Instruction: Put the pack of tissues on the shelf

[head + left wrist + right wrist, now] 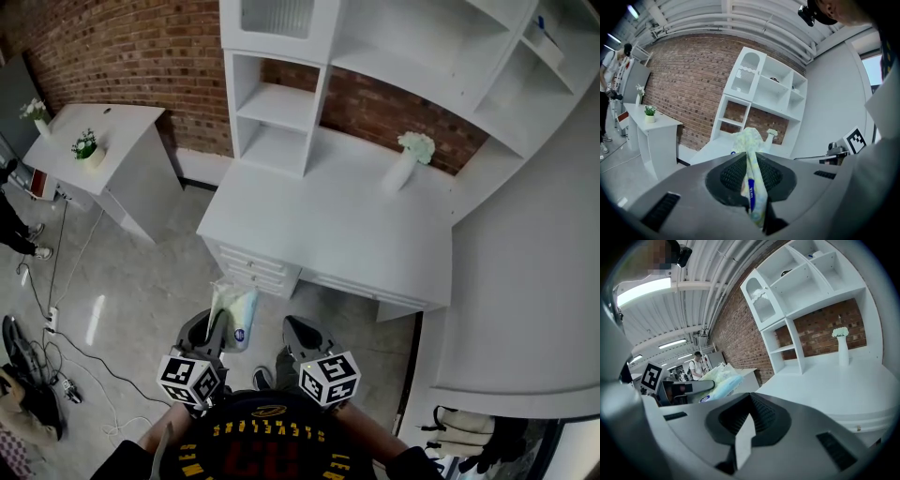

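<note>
Your left gripper [208, 330] has its jaws clamped on the pack of tissues [236, 314]. They pinch only a thin fold of the soft wrapper, and most of the pack stands up and forward past the tips. That is the weak point: a pinch on slack film can creep, and any quick swing may tug the pack loose. Right now it hangs over the floor in front of the drawers [255, 267], well short of the shelf [279, 103], so a slip here means picking it up off the floor, not off the tabletop [328, 225].

Your right gripper [298, 330] rides just beside the left one. Its jaws are drawn together with only a pale sliver between them, and they hold nothing. It cannot catch anything as it is, so don't count on it for a rescue.

As you reach in, watch the loose top of the pack. It leads the jaws, so it will likely meet a shelf board or divider first and fold back or get dragged out of the grip. Come in low enough to clear the board above.

The vase [405, 167] stands on the tabletop to the right of the lower compartments (tall, narrow, probably easy to tip). A wide sweep of your right arm could knock it.
</note>
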The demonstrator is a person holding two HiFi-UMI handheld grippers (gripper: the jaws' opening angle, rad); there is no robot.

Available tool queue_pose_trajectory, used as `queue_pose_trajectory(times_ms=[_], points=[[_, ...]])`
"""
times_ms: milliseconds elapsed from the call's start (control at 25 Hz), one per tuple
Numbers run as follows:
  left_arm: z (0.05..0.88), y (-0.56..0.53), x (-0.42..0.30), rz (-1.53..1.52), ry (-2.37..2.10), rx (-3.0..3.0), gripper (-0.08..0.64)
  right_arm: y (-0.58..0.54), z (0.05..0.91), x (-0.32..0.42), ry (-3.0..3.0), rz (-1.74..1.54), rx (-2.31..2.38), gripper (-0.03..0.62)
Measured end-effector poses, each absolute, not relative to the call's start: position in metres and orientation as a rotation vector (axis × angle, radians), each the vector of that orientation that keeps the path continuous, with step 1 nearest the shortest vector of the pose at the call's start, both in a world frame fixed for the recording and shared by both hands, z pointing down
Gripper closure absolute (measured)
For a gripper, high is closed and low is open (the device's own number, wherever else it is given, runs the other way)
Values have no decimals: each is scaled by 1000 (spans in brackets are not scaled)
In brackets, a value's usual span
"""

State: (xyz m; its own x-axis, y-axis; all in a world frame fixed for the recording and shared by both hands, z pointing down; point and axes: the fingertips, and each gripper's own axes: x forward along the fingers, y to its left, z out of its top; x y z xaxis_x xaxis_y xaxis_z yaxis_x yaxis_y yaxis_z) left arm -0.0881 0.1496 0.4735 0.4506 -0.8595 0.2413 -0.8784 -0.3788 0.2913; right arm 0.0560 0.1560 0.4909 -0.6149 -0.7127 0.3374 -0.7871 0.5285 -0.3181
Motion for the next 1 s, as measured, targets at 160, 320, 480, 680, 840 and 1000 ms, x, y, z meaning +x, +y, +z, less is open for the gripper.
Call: queue_pose_trajectory(times_ms=[160,320,480,680,840,1000], points=[[470,126,-89,66,-1501,2323,520,128,488,55,-2621,658,1257,594],[472,93,-82,61,-1520,2303,520,91,488,59,-2632,662,1223,594],[470,59,-70,50,-1530,2298,520,51,483,67,-2647,642,1204,594],[462,18,-57,40,-1565,2295,520,10,479,80,-2661,639,1176,594],[459,-5,-48,56,-1586,2288,520,-17,477,88,-2675,645,1156,594],[457,-24,-39,72,-1606,2289,520,-39,476,97,-2692,648,1150,594]])
